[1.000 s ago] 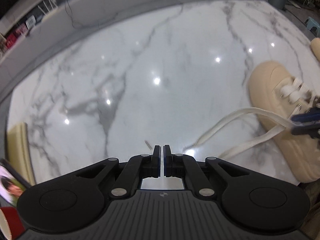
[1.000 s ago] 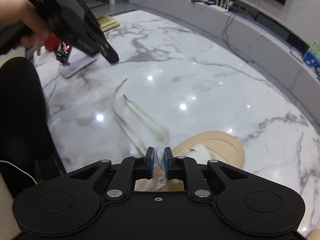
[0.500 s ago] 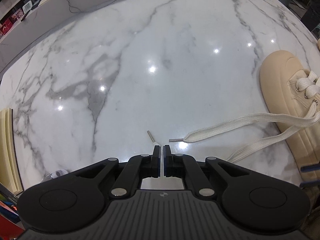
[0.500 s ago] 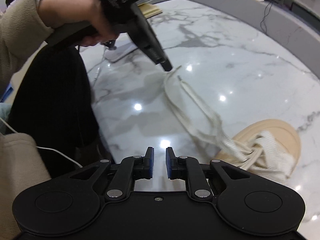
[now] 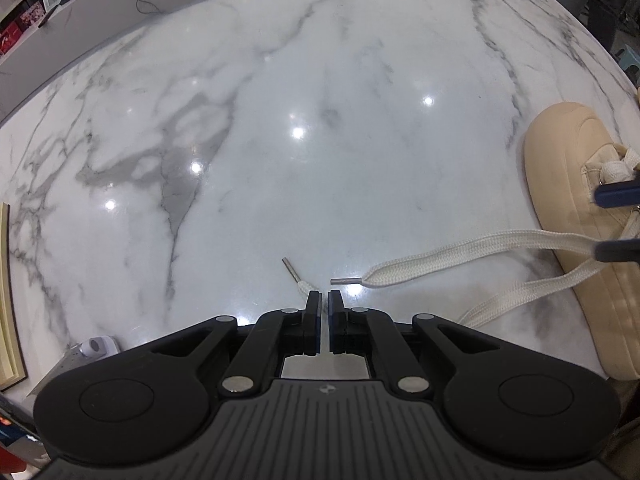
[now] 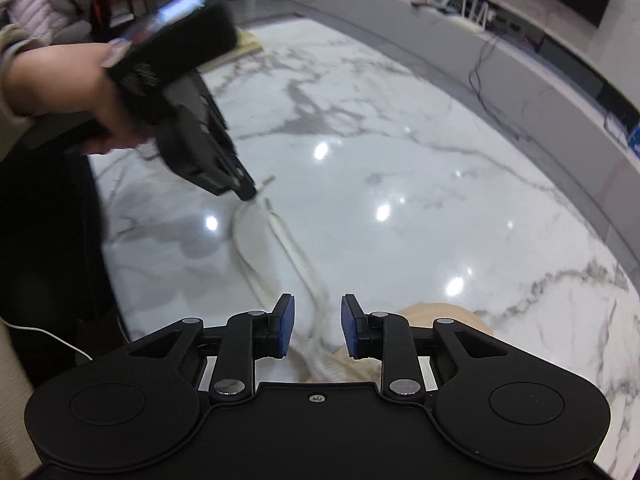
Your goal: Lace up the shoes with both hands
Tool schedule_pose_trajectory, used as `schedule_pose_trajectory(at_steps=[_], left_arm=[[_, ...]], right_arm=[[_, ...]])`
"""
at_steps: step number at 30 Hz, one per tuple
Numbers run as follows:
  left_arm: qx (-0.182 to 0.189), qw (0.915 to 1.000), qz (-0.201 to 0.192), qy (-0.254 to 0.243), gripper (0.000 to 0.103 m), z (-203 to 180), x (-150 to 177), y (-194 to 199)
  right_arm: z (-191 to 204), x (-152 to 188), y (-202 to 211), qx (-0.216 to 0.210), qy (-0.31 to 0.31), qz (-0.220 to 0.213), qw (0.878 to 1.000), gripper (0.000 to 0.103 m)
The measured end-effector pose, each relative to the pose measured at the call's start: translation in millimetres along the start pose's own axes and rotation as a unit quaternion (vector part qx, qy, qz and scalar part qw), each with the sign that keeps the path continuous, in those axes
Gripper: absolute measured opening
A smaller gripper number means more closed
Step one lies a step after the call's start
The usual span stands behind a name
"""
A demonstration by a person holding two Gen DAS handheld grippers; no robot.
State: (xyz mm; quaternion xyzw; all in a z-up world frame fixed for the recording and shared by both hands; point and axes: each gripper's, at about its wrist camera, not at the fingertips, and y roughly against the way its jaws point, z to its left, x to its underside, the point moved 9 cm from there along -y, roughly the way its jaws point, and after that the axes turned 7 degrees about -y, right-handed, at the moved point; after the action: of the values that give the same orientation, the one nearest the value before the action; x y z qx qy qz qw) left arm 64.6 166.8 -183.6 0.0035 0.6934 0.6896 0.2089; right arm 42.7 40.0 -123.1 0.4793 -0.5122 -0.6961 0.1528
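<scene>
Left wrist view: my left gripper [image 5: 324,294] points steeply down at the marble desk [image 5: 280,120], jaws together with only a thin slit between the pads. One lace end [image 5: 298,278] with a metal tip emerges from just beyond the fingertips; whether the pads pinch it I cannot tell. The second lace [image 5: 460,254] lies flat on the desk, its tip just right of the left gripper, running right to the beige shoe [image 5: 560,184] at the right edge. The blue pads of my right gripper [image 5: 618,224] show over the shoe, apart.

Right wrist view: my right gripper [image 6: 317,328] has just been opening; its jaws stand apart. A lace strand passes between them without touching either pad. The shoe [image 6: 440,314] sits directly beyond the fingertips, mostly hidden. Both laces [image 6: 280,240] run from the shoe to my left gripper [image 6: 246,192], held in my left hand [image 6: 80,92], its tip at the lace ends.
</scene>
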Motion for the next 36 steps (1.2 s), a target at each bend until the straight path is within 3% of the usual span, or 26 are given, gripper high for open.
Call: schedule_pose_trajectory(at_steps=[7,11,12,13,14,16,21,28,36], left_arm=[[0.009,0.9999,0.000,0.013,0.003,2.3,2.5,-2.0],[0.008,0.9998,0.000,0.019,0.005,5.7,-0.5,-3.2],[0.007,0.9997,-0.002,0.023,0.007,6.0,-1.0,-2.1],[0.007,0.9996,-0.003,0.027,0.017,6.1,-1.4,-1.1],[0.008,0.9995,-0.004,0.032,0.025,6.2,-1.6,-0.6],[0.010,0.9989,-0.006,0.046,0.029,7.1,-2.1,-0.5],[0.010,0.9972,-0.001,0.074,0.029,9.3,-2.2,-5.4],[0.007,0.9958,-0.002,0.091,0.029,14.9,-1.3,-6.0],[-0.009,0.9968,-0.004,0.080,0.029,12.4,-6.1,-8.3]], right_arm=[[6.1,4.0,-26.7,-0.011,0.026,0.048,0.998,0.023],[11.1,9.6,-30.7,-0.021,0.030,0.055,0.998,0.004],[11.5,9.6,-30.3,-0.022,0.030,0.054,0.998,0.003],[11.9,9.6,-29.7,-0.024,0.030,0.052,0.998,0.002],[12.4,10.0,-27.5,-0.026,0.028,0.048,0.998,0.001],[13.0,9.2,-22.7,-0.028,0.023,0.040,0.999,0.001],[20.1,5.4,-6.6,-0.045,0.023,0.021,0.998,0.001],[43.6,13.3,35.7,-0.123,0.041,-0.001,0.992,0.001],[70.9,38.2,33.1,-0.165,0.089,0.041,0.981,0.002]])
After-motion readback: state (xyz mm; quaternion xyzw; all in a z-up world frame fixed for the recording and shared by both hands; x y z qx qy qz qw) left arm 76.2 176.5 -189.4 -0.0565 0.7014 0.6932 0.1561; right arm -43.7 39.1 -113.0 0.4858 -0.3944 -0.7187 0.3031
